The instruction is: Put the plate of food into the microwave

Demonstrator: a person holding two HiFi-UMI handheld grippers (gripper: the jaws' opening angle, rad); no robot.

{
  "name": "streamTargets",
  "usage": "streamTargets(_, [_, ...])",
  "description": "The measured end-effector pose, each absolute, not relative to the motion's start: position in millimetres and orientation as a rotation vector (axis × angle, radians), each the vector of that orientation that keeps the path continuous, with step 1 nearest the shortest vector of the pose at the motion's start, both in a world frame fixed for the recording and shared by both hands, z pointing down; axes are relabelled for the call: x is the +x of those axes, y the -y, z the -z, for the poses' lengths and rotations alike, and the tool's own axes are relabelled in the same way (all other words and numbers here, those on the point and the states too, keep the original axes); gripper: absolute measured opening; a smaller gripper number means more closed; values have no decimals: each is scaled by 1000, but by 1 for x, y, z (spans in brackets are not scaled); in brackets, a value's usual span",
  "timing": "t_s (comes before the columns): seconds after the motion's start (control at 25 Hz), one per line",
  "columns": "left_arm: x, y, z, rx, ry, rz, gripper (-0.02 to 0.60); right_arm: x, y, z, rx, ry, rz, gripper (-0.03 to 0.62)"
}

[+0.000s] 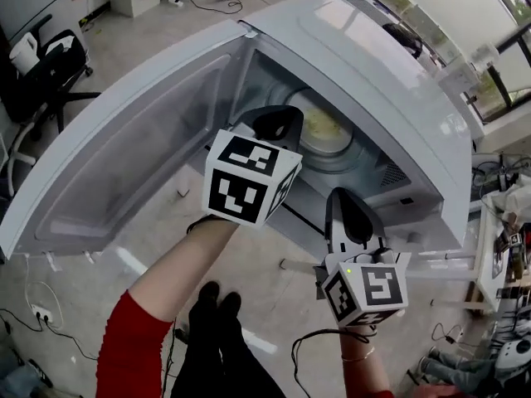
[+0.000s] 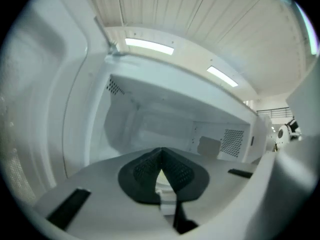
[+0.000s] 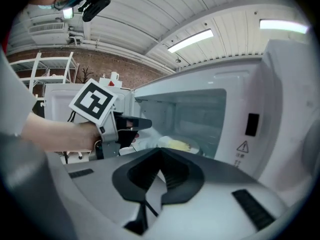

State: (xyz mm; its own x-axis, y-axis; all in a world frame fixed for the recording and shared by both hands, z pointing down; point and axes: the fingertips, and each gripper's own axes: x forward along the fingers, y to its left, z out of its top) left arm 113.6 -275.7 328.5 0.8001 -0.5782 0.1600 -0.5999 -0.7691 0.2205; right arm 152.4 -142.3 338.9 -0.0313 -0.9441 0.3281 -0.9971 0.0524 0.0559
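The left gripper [image 2: 161,153] is holding its jaws closed and empty at the microwave [image 1: 373,73] opening; the right gripper [image 3: 160,151], before the microwave, is doing likewise.

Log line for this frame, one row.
door open | plate of food inside microwave | left gripper shut, empty, at opening | right gripper shut, empty, outside
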Motion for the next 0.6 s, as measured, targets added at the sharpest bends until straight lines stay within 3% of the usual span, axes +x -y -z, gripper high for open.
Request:
streamTargets(0.32, [70,187,-267,2925,721,7,9,139,64,-289,1950,2241,-352,12])
streamTargets(0.6, [38,110,-264,2916,634,-108,9,167,-11,-261,2160,2235,-376,12])
